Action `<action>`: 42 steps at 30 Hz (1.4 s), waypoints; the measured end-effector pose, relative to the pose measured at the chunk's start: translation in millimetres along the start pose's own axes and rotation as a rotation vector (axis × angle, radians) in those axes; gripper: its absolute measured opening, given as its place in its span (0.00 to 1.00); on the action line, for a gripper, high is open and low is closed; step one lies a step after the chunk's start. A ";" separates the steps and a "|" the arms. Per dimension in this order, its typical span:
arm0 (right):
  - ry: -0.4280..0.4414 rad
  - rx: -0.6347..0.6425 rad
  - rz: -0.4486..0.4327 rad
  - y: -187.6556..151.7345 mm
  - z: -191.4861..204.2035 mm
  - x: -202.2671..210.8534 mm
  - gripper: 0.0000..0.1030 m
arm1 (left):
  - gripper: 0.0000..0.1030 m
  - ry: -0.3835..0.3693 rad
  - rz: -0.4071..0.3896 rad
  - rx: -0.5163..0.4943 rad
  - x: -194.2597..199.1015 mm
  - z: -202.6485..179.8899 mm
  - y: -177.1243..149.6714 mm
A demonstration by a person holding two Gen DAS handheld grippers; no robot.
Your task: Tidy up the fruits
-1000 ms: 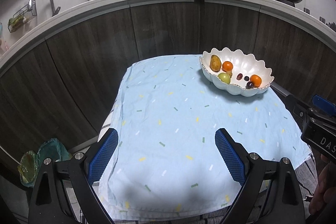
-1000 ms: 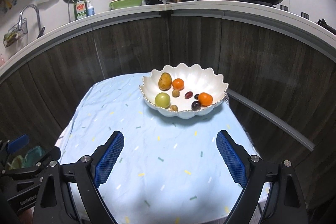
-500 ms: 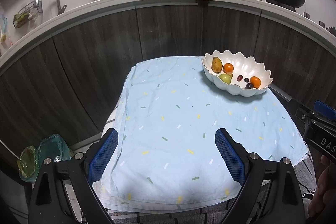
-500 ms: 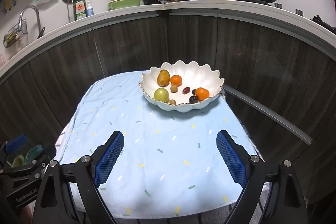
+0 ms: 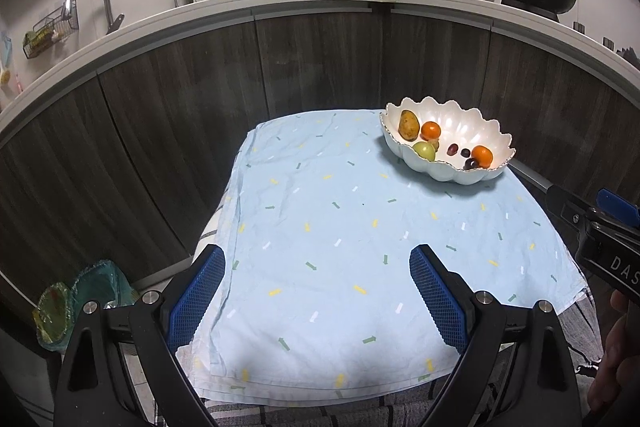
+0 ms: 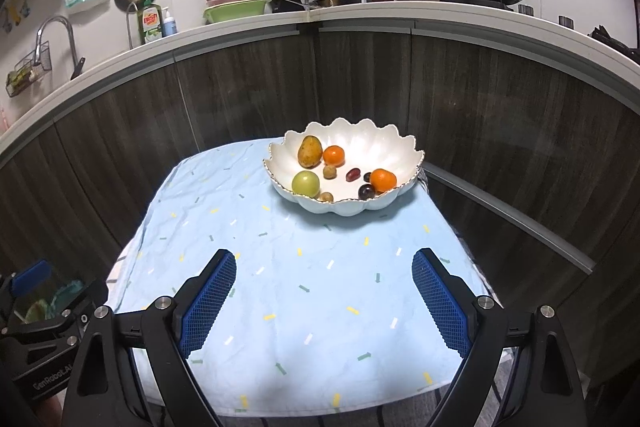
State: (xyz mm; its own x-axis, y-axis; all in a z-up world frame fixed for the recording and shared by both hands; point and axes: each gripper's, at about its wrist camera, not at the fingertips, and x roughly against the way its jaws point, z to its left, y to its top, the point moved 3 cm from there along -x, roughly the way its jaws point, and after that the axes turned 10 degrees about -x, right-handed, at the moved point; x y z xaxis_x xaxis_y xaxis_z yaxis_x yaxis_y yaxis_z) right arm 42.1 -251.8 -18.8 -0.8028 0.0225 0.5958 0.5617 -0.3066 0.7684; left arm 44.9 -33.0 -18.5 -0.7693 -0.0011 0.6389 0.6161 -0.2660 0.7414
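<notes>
Inventory, my two tools + table:

1. My left gripper (image 5: 316, 293): jaws wide apart, nothing btwn pads. Hangs over near edge of cloth, aimed down at bare fabric. No fruit near it.
2. My right gripper (image 6: 324, 297): jaws also spread wide, empty. Pointed straight at bowl, so prob. the one I'd use if anything needs a nudge.
3. Scalloped white bowl (image 6: 394, 147): sits at far right corner of blue cloth (image 6: 280, 267), close to cabinet fronts. Well apart from both tools.
4. Fruit, all inside bowl:
   - brownish-yellow pear (image 6: 309, 151), back left, lying tilted vs. the wall
   - orange (image 6: 333, 155), just beside pear
   - 2nd orange (image 6: 383, 180), right side
   - green round fruit (image 6: 305, 182), front left
   - small tan fruits, one mid (image 6: 329, 171), one at front rim (image 6: 326, 196)
   - dark grapes/plums, approx. three (image 6: 353, 174), btwn the oranges; exact count unclear
5. Cloth: no loose fruit on it in either view.

Assessment: everything is gathered in one dish, nothing left to collect, so job looks done or nearly so. I judge the open, pulled-back tools fit that: no grip needed. Risk is low; bowl is near table corner, so any further reach shd avoid bumping it.
</notes>
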 end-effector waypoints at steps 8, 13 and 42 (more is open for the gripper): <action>0.001 -0.002 -0.003 0.3 0.7 1.2 0.88 | 0.92 -0.001 -0.003 -0.001 0.6 -0.8 0.1; 0.003 -0.005 -0.003 1.2 0.8 3.6 0.88 | 0.93 -0.002 -0.008 -0.004 1.8 0.3 0.2; -0.002 -0.013 0.007 -3.4 3.0 3.7 0.88 | 0.93 0.010 0.005 -0.021 -0.2 1.4 -1.4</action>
State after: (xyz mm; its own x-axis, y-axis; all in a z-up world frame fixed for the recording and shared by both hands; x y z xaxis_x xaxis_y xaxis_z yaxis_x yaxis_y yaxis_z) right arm 37.8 -247.8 -18.5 -0.7983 0.0219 0.6018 0.5650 -0.3188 0.7610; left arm 44.4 -31.2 -19.4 -0.7678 -0.0121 0.6406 0.6166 -0.2857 0.7336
